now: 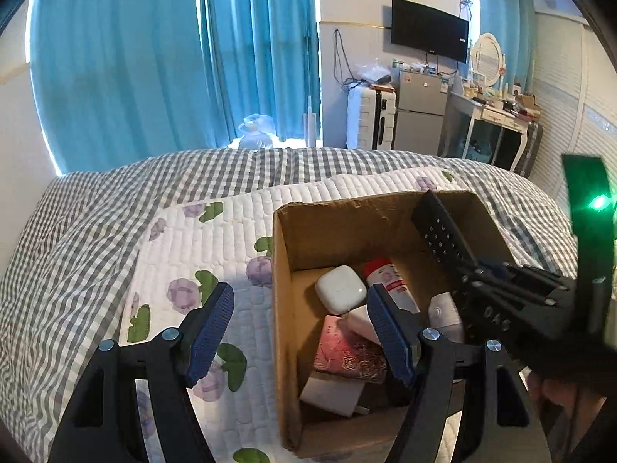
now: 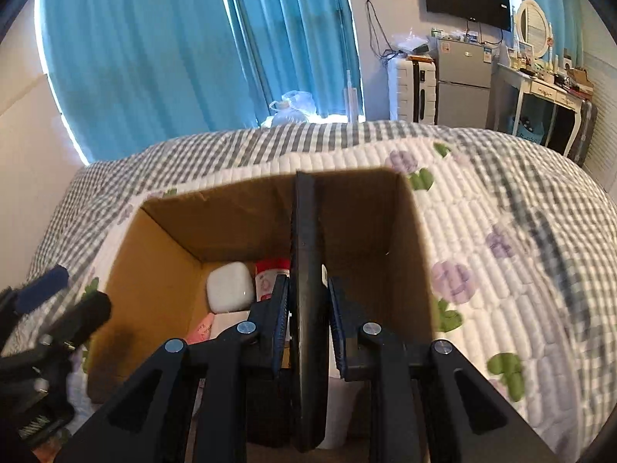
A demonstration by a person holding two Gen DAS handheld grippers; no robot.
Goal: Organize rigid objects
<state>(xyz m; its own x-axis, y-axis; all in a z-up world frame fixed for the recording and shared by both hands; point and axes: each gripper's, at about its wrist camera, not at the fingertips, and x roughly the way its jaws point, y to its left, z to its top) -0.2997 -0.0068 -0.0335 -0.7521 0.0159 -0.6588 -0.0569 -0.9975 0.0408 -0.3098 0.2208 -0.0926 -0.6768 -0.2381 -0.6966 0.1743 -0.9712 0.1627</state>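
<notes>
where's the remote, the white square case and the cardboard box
remote [image 2: 306, 270], right wrist view, on its thin edge
white square case [image 1: 340, 289], left wrist view, on its top face
cardboard box [image 1: 283, 308], left wrist view, on its left wall

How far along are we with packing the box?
Done: a white case, a red-capped bottle, a pink packet and other items already lie in the box. In hand: the right gripper is shut on a black remote over the box. The left gripper is open and empty. Left: releasing the remote; no other loose items show on the bed.

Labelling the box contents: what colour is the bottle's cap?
Red, clearest in the left wrist view: bottle cap.
</notes>
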